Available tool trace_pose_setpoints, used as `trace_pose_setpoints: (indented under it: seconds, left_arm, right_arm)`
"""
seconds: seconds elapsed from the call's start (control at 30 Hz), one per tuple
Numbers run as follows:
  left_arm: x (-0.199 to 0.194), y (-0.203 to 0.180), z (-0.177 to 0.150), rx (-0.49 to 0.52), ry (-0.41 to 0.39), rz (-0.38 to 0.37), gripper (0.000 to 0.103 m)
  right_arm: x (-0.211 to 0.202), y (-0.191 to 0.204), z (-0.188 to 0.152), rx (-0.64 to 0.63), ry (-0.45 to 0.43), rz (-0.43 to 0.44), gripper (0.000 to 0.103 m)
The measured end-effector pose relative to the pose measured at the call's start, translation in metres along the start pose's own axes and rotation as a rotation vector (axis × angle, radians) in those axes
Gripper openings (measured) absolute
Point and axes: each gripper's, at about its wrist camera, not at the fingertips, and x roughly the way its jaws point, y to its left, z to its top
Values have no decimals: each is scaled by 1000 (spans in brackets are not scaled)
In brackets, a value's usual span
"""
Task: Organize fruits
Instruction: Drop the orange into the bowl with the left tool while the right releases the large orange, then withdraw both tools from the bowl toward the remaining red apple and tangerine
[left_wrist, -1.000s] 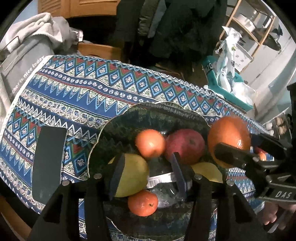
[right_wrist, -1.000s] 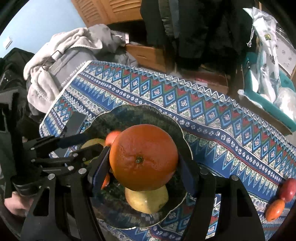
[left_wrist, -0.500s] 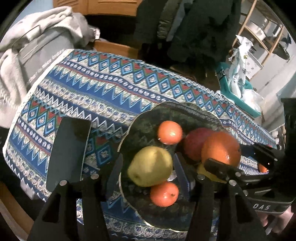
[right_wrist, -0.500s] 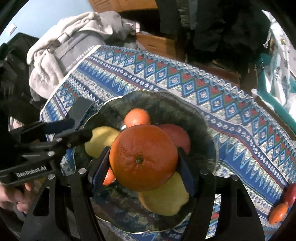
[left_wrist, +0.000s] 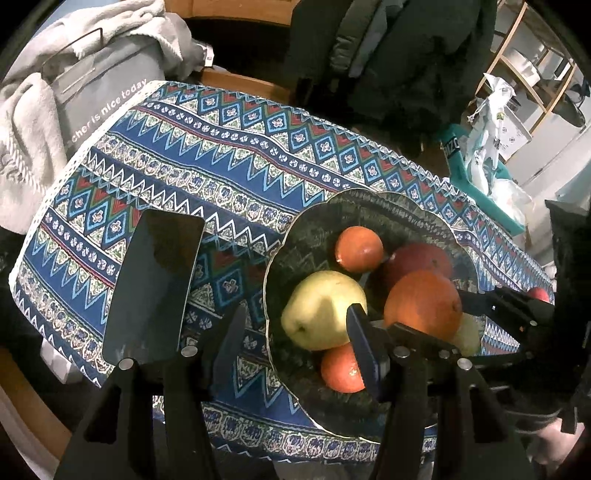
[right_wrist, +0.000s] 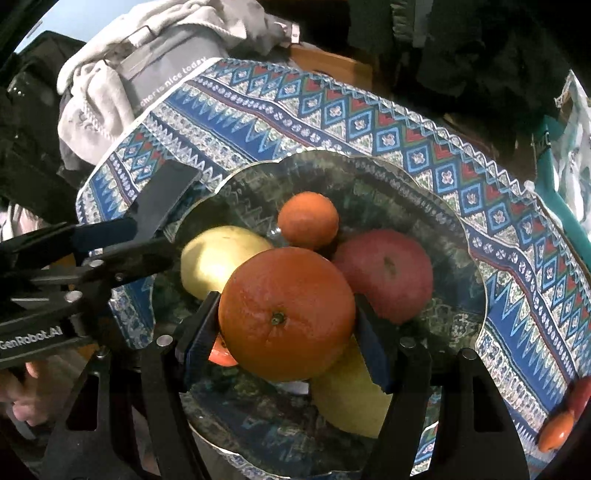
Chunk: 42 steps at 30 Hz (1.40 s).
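Five fruits crowd the plate (right_wrist: 436, 192), so dropping the orange (right_wrist: 286, 314) your right tongs (right_wrist: 286, 321) grip could scatter them; left tongs (left_wrist: 295, 334) hang open, empty.

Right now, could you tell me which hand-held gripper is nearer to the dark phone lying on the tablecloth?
Left. The left hand-held gripper hovers empty just beside the phone; the right hand-held gripper holds the large orange over the plate, farther away.

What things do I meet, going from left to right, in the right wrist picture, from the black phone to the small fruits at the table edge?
Black phone → yellow pear → large orange held in the right tongs → red apple → small orange fruit near the table's edge.
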Motion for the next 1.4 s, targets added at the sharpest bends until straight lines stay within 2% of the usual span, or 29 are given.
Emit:
trace_pose_setpoints:
  seconds: [0.13,0.33,0.5,0.63,0.9,1.03,1.13,1.4]
  left_arm:
    - [-4,0,0,0,-8,-2,58]
    - [-11,-4,1,6,-23,-8,58]
    - [-21,-14,2,18,-44,-25,58]
    - [-27,-24,4,36,-60,-33,62]
    - [-46,-59,5,107,-98,-58,62]
    - [-60,-79,4,154,-140,-58,69]
    - [-70,-96,2,195,-169,-62,70]
    - [-82,-142,-2,273,-183,-114,74]
  right_arm:
    - [-1,-3,0,15,-9,28,71]
    - [-19,-8,3,35,-46,26,71]
    - [-44,-22,3,82,-93,27,71]
    - [-71,-33,2,94,-140,-9,71]
    - [-117,-56,-8,137,-214,-44,71]
    - [-138,-65,-15,156,-244,-75,71]
    - [-155,-72,-20,174,-270,-93,71]
    - [-188,-87,-42,200,-308,-144,72]
